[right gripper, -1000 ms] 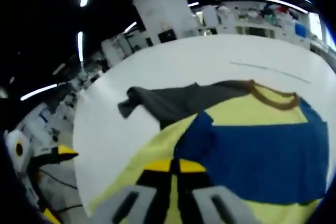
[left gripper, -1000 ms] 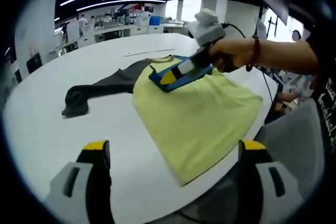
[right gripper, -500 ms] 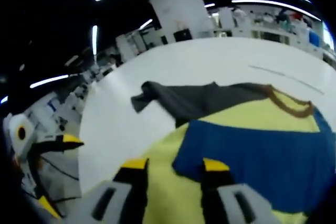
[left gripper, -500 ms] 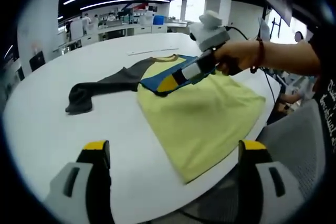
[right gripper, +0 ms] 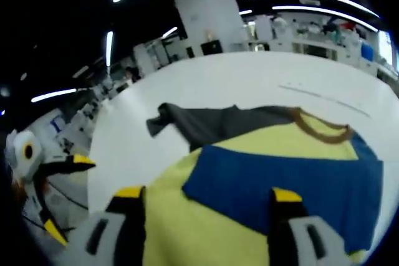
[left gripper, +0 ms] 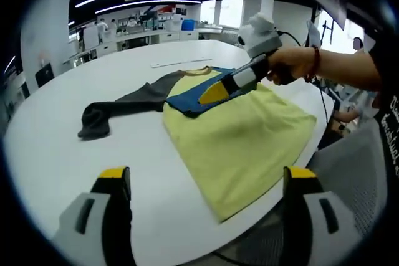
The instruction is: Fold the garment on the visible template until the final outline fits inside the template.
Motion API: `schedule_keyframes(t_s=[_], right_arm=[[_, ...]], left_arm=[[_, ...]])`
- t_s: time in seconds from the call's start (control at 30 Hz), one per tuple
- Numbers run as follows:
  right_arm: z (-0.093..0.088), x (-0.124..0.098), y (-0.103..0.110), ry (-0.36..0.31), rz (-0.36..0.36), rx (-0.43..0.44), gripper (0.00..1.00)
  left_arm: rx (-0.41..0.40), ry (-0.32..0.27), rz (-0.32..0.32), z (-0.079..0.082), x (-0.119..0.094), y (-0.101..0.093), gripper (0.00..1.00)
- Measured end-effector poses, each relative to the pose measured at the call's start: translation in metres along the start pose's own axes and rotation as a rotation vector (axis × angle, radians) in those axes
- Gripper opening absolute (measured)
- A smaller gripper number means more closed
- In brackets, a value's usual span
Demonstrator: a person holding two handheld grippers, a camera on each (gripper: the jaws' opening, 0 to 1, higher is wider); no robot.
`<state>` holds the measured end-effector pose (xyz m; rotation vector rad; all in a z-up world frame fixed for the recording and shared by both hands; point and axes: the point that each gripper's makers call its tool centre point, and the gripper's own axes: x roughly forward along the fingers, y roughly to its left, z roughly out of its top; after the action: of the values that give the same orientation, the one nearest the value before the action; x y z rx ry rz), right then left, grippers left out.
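A shirt lies flat on the round white table [left gripper: 56, 154]. Its yellow body [left gripper: 243, 141] reaches the near edge, and its grey sleeve [left gripper: 118, 107] stretches out to the left. The blue sleeve [left gripper: 190, 101] is folded over the chest below the brown collar [left gripper: 196, 70]. My right gripper [left gripper: 214, 95], held by a hand, hovers just above the blue sleeve with nothing in it. In its own view my right gripper [right gripper: 206, 194] stands wide open over the yellow body [right gripper: 187, 228] and blue sleeve [right gripper: 287, 185]. My left gripper [left gripper: 207, 175] is open, back from the hem.
A thin pale strip [left gripper: 177, 62] lies on the far side of the table. A grey mesh chair [left gripper: 355, 166] stands off the near right edge, beside the person's arm [left gripper: 336, 70]. My left gripper [right gripper: 65, 197] hangs off the table's left rim. Benches line the background.
My right gripper went from shut to wide open, let go of the blue sleeve and lifted slightly back from it. The sleeve stays folded on the chest. My left gripper has barely moved.
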<state>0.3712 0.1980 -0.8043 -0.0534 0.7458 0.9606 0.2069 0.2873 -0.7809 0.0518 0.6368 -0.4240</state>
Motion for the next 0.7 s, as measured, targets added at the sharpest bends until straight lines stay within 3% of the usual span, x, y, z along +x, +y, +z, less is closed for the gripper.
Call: schedule_keyframes(t_s=[0.27, 0.7], right_arm=[[-0.004, -0.03, -0.031, -0.022, -0.043, 0.016, 0.88], [-0.019, -0.095, -0.108, -0.06, -0.2, 0.077, 0.87]], left_arm=[[0.009, -0.03, -0.005, 0.014, 0.003, -0.01, 0.99], [0.022, -0.02, -0.022, 0.016, 0.002, -0.014, 0.99]])
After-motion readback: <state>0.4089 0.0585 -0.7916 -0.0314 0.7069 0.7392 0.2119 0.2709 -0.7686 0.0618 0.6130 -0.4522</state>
